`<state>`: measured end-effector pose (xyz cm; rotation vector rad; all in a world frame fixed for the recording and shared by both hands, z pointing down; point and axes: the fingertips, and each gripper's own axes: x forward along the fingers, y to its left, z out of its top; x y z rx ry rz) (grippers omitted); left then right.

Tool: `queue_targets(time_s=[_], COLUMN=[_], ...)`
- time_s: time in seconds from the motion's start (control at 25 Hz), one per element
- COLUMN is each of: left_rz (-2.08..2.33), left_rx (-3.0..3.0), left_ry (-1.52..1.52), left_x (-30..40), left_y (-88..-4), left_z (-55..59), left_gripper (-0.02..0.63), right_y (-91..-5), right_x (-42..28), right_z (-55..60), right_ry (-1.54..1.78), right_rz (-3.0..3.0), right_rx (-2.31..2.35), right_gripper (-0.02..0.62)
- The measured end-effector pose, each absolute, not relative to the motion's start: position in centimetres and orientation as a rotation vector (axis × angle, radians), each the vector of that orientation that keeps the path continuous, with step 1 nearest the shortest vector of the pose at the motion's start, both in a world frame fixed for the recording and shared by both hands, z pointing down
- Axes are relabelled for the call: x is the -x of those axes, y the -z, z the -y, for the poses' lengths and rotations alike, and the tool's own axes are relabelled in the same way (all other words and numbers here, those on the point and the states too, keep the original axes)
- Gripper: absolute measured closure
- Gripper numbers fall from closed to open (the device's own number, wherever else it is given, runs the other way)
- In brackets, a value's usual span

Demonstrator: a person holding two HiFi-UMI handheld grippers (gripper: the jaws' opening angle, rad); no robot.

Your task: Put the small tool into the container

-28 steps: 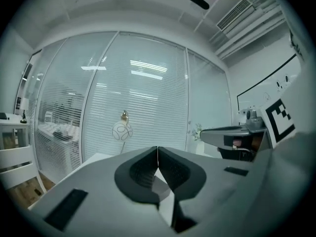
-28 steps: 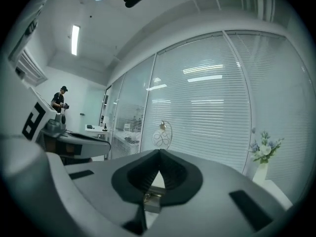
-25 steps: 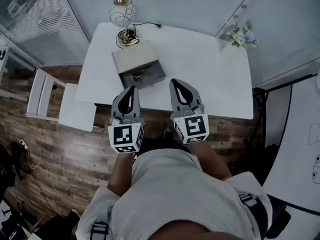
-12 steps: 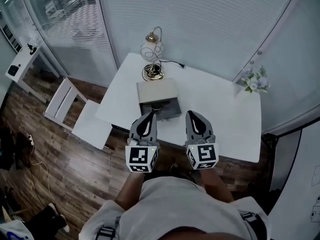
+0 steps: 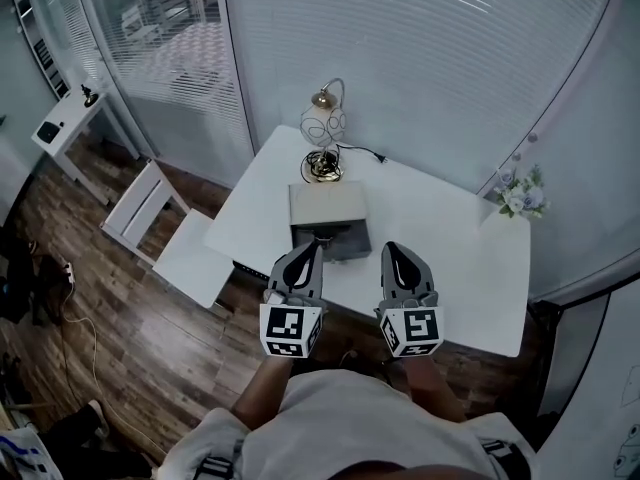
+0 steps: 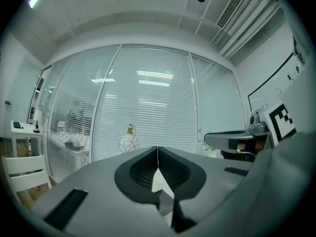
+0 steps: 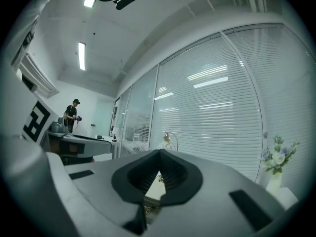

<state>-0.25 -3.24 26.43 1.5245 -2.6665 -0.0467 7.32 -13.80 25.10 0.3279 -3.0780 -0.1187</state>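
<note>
A grey box-shaped container (image 5: pixel 328 206) stands on the white table (image 5: pixel 450 258) with its front drawer (image 5: pixel 332 242) pulled open. Something small and dark lies in the drawer, too small to make out. My left gripper (image 5: pixel 313 245) hovers at the table's near edge just in front of the drawer, jaws pressed together with nothing between them. My right gripper (image 5: pixel 392 249) hangs beside it to the right, also shut and empty. In the left gripper view the left gripper (image 6: pixel 157 151) points over the table; the right gripper view shows the right gripper (image 7: pixel 159 154) the same way.
A glass-bodied lamp (image 5: pixel 323 128) with a coiled cord stands behind the container. A vase of flowers (image 5: pixel 520 194) is at the table's far right corner. A white chair (image 5: pixel 150 208) stands left of the table. A person (image 7: pixel 73 115) stands far off.
The head view has pulled back and up, so the table and container look smaller and farther away. Both grippers stay shut and empty at the table's near edge.
</note>
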Motion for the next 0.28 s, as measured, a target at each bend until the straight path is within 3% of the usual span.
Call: queue_targets(time_s=[0.28], left_rz=[2.655], left_rx=[-1.512], left_ry=[0.039], left_x=[-0.70], left_y=[-26.76], left_z=[3.20], left_gripper=[0.581], right_y=[-25.28], right_x=[-8.05], right_z=[13.71], right_ry=[0.099], right_rz=[3.070], right_rx=[-0.313], right_gripper=[0.569])
